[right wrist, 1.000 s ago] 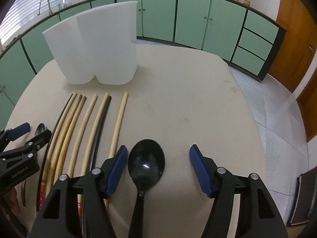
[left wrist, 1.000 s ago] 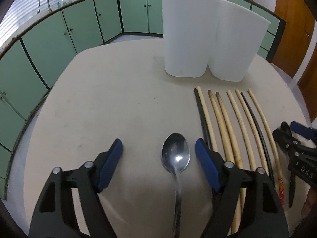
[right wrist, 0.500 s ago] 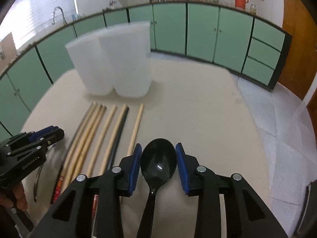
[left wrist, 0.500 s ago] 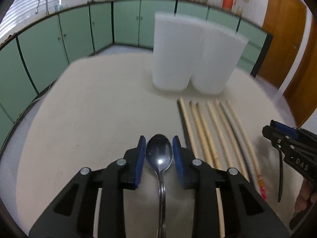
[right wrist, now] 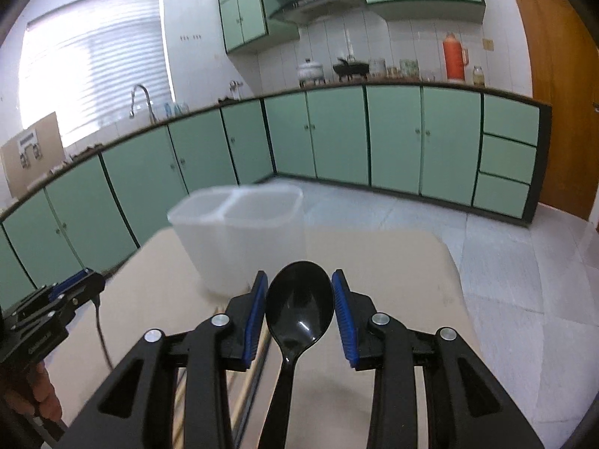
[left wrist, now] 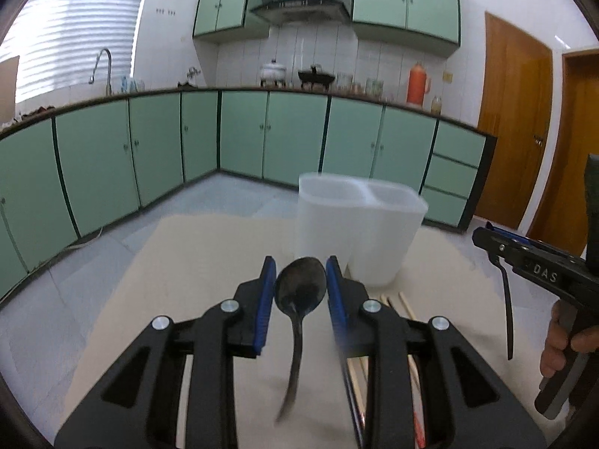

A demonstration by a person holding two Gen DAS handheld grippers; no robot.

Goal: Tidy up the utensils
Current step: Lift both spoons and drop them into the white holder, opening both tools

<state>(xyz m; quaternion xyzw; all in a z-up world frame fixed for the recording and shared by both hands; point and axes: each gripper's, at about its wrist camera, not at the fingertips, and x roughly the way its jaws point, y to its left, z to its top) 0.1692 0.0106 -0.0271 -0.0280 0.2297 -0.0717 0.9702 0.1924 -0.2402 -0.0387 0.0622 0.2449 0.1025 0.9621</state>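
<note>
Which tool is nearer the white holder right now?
Hard to call; about even. The left tool, shut on the metal spoon, is short of the white holder. The right tool, shut on the black spoon, is likewise short of it.

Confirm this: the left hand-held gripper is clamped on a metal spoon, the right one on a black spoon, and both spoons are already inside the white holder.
Not quite. The left hand-held gripper clamps the metal spoon and the right hand-held gripper the black spoon, but both wrist views show the spoons short of the white holder, not inside it.
</note>
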